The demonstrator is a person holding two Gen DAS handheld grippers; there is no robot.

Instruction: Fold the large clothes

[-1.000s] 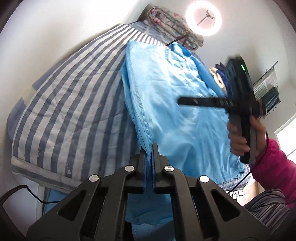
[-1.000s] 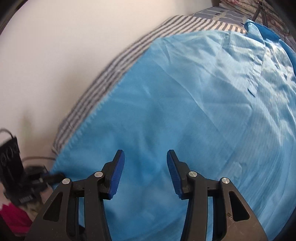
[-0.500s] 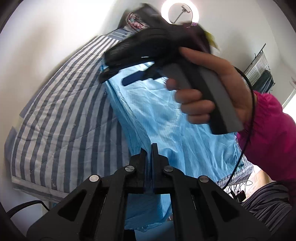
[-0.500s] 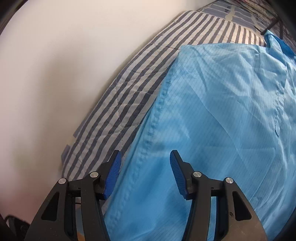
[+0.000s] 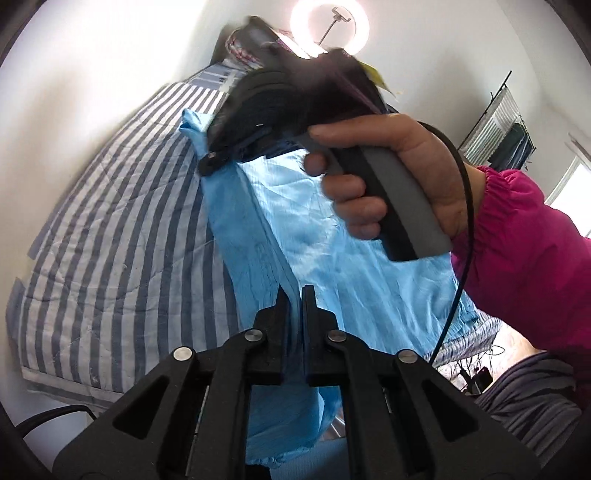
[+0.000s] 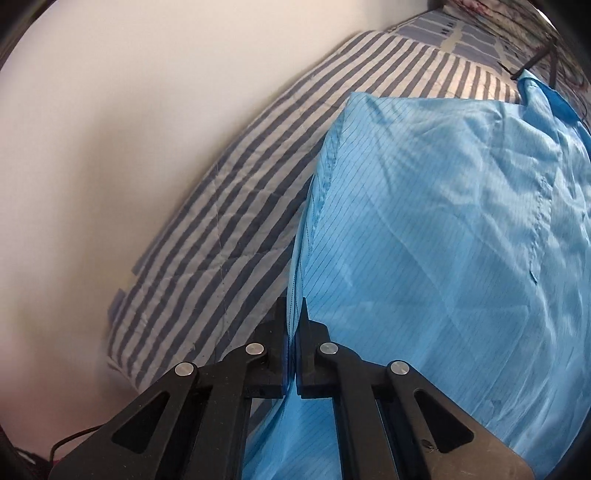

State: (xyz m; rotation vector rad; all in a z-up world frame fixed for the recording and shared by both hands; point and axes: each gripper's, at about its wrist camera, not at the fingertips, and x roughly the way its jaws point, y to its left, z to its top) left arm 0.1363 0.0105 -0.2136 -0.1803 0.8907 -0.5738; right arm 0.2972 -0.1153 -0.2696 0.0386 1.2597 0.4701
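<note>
A large light-blue garment (image 5: pixel 332 277) lies spread on a bed with a blue-and-white striped cover (image 5: pixel 110 240). My left gripper (image 5: pixel 293 291) has the garment's near edge between its fingers; the jaws are opening slightly, and the cloth is still pinched. Farther along the same left edge, a hand (image 5: pixel 388 177) holds my right gripper (image 5: pixel 212 162), blurred. In the right wrist view the right gripper (image 6: pixel 293 302) is shut on the seamed edge of the garment (image 6: pixel 443 240), which rises in a ridge off the striped cover (image 6: pixel 240 184).
A white wall runs along the bed's far side. A ring light (image 5: pixel 330 24) and patterned bedding (image 5: pixel 240 48) are at the head end. A pink sleeve (image 5: pixel 517 240) crosses the right side, a clothes rack (image 5: pixel 495 129) stands behind it, and cables lie on the floor.
My right gripper swung leftward across the garment to its left seam and closed on it. The left gripper kept its pinch and rose a little, lifting the edge.
</note>
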